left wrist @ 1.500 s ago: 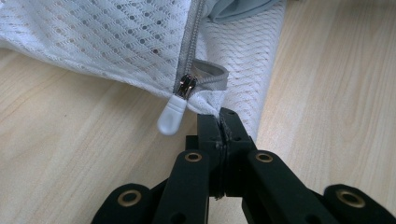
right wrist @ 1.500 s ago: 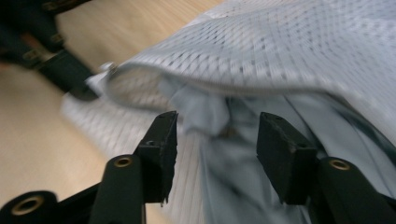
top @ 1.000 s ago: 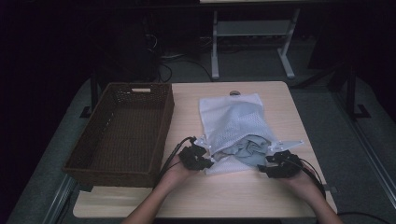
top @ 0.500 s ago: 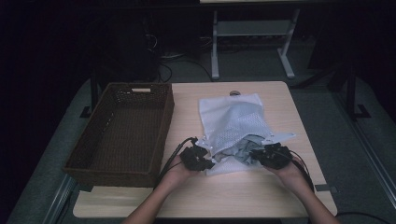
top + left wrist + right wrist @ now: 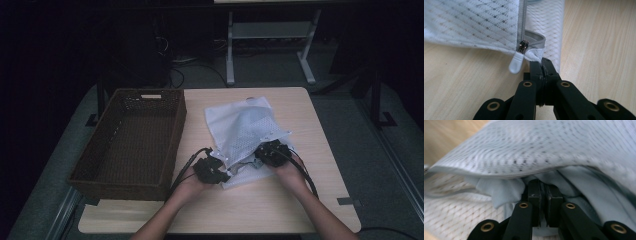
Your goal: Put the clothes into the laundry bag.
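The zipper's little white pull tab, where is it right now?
In the left gripper view the zipper pull tab hangs at the near corner of the white mesh bag, just left of the left gripper, whose fingers pinch the bag's corner beside it.

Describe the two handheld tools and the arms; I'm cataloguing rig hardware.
Each claw, left and right, is matte black plastic: two flat linked jaws with brass-coloured rivets at the pivots. In the high view, a black cable trails from the left one and another from the right. The forearms are bare, no sleeves visible.
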Available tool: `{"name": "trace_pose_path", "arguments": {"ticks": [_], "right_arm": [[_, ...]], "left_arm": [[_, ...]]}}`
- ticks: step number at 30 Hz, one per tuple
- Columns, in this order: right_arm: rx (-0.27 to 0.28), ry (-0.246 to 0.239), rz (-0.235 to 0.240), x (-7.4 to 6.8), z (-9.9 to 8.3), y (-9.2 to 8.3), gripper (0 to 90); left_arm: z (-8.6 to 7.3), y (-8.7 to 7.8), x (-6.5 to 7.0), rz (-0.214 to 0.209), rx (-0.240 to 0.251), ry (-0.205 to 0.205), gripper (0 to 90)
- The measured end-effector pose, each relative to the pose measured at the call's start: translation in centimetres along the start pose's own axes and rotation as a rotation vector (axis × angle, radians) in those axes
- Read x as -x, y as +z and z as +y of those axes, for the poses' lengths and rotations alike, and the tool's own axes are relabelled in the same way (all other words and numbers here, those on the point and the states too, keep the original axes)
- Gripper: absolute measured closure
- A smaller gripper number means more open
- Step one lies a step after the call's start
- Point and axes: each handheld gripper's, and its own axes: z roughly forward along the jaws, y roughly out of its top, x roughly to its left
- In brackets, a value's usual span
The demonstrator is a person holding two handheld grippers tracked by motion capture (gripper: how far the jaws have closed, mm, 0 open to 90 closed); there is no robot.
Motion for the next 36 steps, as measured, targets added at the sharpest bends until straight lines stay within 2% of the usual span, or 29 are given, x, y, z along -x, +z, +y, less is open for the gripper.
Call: {"name": "trace_pose_path", "arguments": {"ticks": [4, 9, 10, 11, 14, 16, 18, 19, 22, 23, 25, 27, 29, 30, 32, 35, 36], "right_arm": [[0.003, 0.010, -0.025, 0.3, 0.7, 0.6, 84.3], [0.024, 0.030, -0.016, 0.4, 0.8, 1.3, 83.1], [0.046, 0.032, 0.026, 0.5, 0.7, 1.0, 71.3], [0.046, 0.032, 0.026, 0.5, 0.7, 1.0, 71.3], [0.095, 0.024, 0.089, 0.8, 0.6, -1.0, 52.8], [0.123, 0.024, 0.099, 1.2, 0.4, -2.4, 47.6], [0.129, 0.028, 0.093, 2.0, 0.0, -3.8, 42.5], [0.127, 0.024, 0.074, 2.5, -0.3, -4.2, 40.8], [0.071, 0.032, 0.009, 4.3, -1.7, -4.9, 35.9], [0.038, 0.050, -0.024, 5.4, -2.9, -5.0, 36.0], [0.029, 0.063, -0.029, 5.9, -3.4, -5.0, 36.1], [-0.023, 0.084, -0.051, 7.1, -4.6, -4.6, 36.9], [-0.035, 0.108, -0.047, 7.8, -5.1, -4.1, 40.1], [-0.053, 0.123, -0.026, 8.2, -5.4, -3.6, 45.6], [-0.068, 0.118, -0.025, 8.2, -5.5, -3.3, 47.7], [-0.072, 0.115, -0.034, 8.1, -5.4, -3.2, 66.8], [-0.071, 0.110, -0.027, 8.1, -5.4, -3.3, 82.7]], "left_arm": [[0.0, 0.1, 0.1, 0.000, -0.009, 0.000, 88.9], [-0.1, -0.2, -0.3, 0.005, -0.008, -0.010, 88.8], [-0.2, -0.3, -0.3, 0.009, -0.011, -0.013, 88.7], [-0.2, -0.4, -0.5, 0.015, -0.014, -0.015, 88.7], [-0.4, -0.7, -0.7, 0.023, -0.015, -0.023, 88.5], [-0.5, -0.8, -0.9, 0.025, -0.019, -0.030, 88.5], [-0.5, -0.8, -0.9, 0.029, -0.019, -0.036, 88.4], [-0.5, -0.8, -0.9, 0.030, -0.018, -0.037, 88.4], [-0.5, -0.8, -0.9, 0.032, -0.021, -0.032, 88.4], [-0.5, -0.8, -0.9, 0.032, -0.023, -0.035, 88.4], [-0.5, -0.7, -0.9, 0.032, -0.024, -0.037, 88.4], [-0.5, -0.7, -0.9, 0.033, -0.028, -0.040, 88.4], [-0.5, -0.7, -0.9, 0.034, -0.029, -0.041, 88.5], [-0.5, -0.7, -0.9, 0.034, -0.028, -0.041, 88.4], [-0.5, -0.8, -1.0, 0.034, -0.027, -0.042, 88.5], [-0.5, -0.8, -1.0, 0.039, -0.027, -0.041, 88.5], [-0.5, -0.8, -1.0, 0.042, -0.029, -0.038, 88.5]]}}
